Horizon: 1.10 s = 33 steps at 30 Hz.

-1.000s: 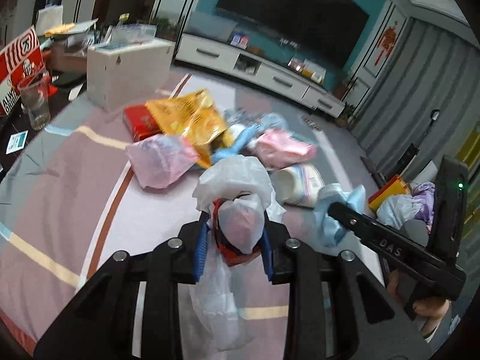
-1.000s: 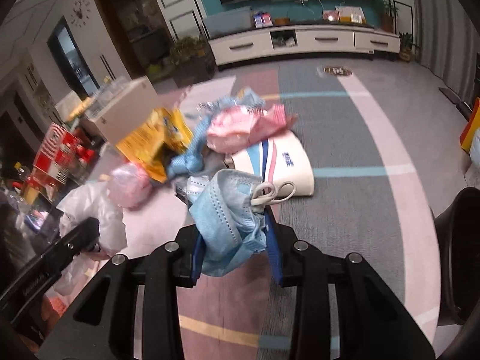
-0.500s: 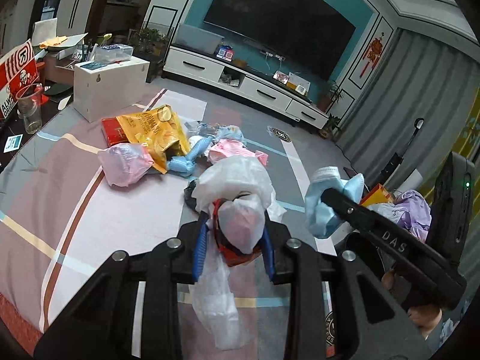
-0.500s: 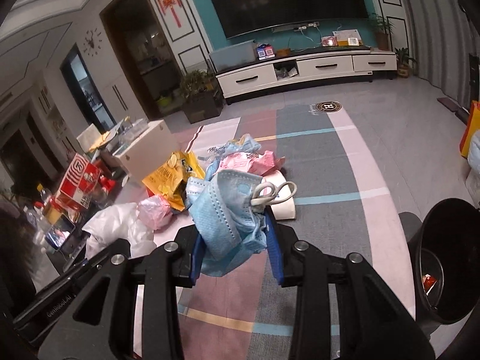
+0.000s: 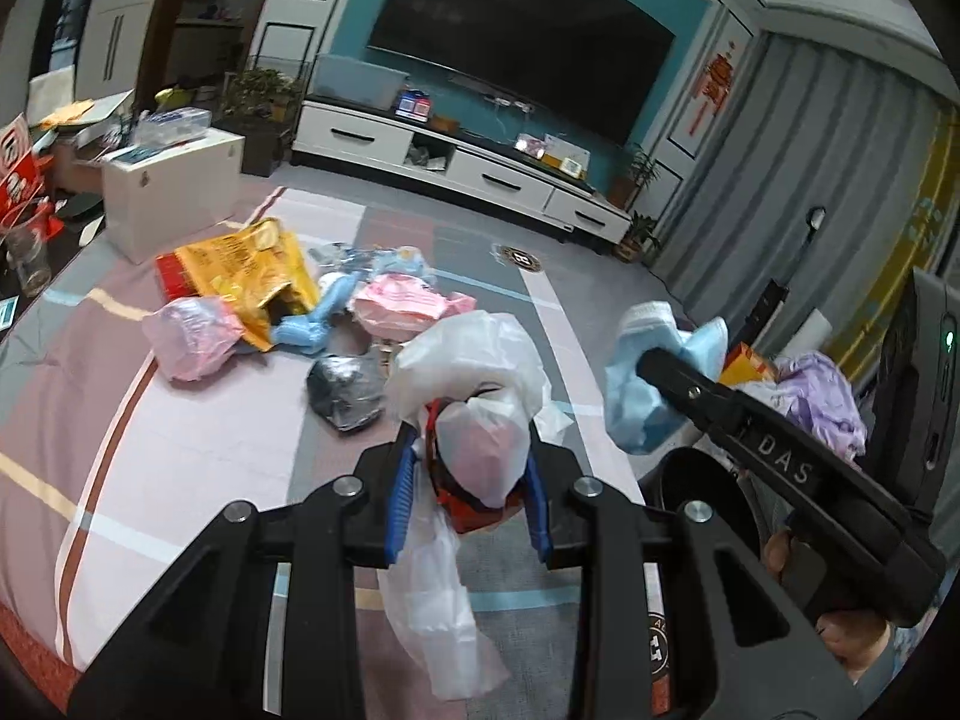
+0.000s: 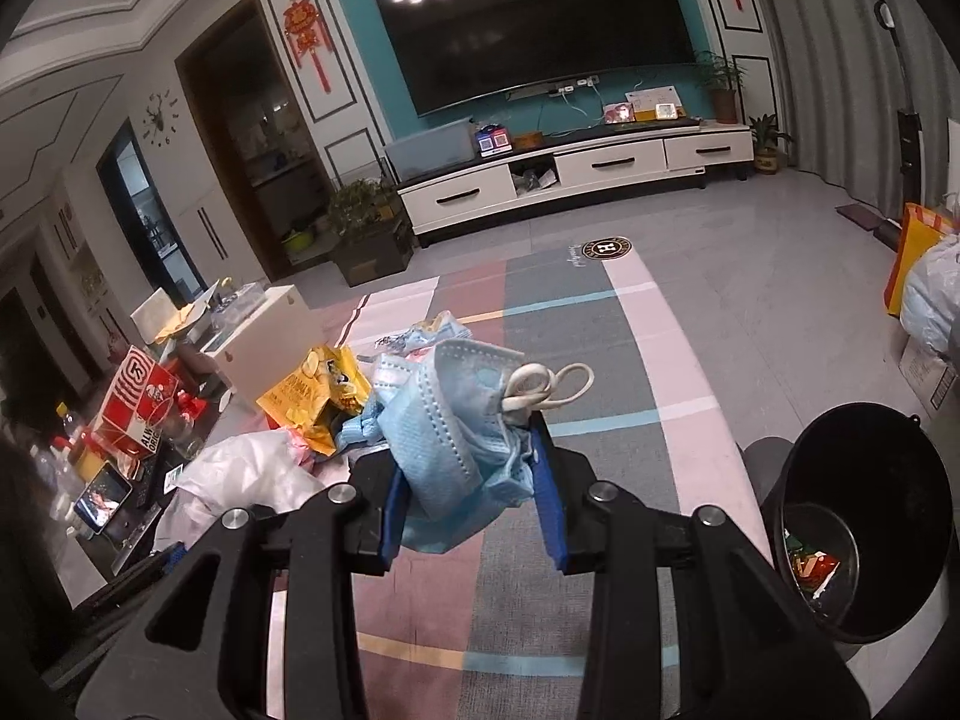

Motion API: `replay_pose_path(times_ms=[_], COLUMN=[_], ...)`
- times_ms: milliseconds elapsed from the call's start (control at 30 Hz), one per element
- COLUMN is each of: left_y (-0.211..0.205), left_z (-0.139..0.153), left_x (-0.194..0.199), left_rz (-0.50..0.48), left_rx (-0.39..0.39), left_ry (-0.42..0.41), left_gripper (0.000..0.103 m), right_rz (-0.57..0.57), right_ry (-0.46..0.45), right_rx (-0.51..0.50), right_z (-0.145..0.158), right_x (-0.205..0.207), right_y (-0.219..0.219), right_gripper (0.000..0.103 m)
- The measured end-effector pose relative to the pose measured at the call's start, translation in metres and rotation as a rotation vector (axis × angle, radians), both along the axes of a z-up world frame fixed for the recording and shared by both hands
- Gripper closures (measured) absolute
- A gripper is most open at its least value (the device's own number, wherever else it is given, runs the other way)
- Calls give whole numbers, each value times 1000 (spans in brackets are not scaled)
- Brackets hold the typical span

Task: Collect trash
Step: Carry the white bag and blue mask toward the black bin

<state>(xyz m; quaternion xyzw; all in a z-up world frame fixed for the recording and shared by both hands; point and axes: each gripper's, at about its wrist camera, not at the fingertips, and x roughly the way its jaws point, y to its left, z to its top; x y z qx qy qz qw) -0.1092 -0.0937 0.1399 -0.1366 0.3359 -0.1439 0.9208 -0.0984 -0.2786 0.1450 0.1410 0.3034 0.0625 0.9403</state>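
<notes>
Left claw [image 5: 468, 480] clamped on a white plastic bag [image 5: 474, 372], right claw [image 6: 474, 480] pinching a blue face mask [image 6: 456, 420], both held above the rug [image 6: 600, 372]; black bin [image 6: 864, 516] sits right.

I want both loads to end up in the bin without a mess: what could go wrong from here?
1. The white plastic bag trails a long tail below the left claw; it may catch the black bin's rim or drape outside.
2. The blue face mask in the right claw has a loose ear loop; it may snag on the claw at release.
</notes>
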Motion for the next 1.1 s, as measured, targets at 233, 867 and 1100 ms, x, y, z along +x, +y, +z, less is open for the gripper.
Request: replay_pose_path(times_ms=[233, 867, 1100], left_y=[-44, -171, -224], left_z=[-3, -15, -43], left_x=[-4, -5, 8], left_rz=[-89, -354, -508], left_rx=[35, 57, -5], left_ry=[-11, -18, 110], left_gripper=[71, 71, 71], right_rz=[-44, -333, -555], right_ry=[29, -10, 43], right_rx=[-34, 127, 156], right_z=[0, 1, -22], right_x=[2, -52, -79], right_y=[-18, -169, -230], right_gripper=[66, 66, 65])
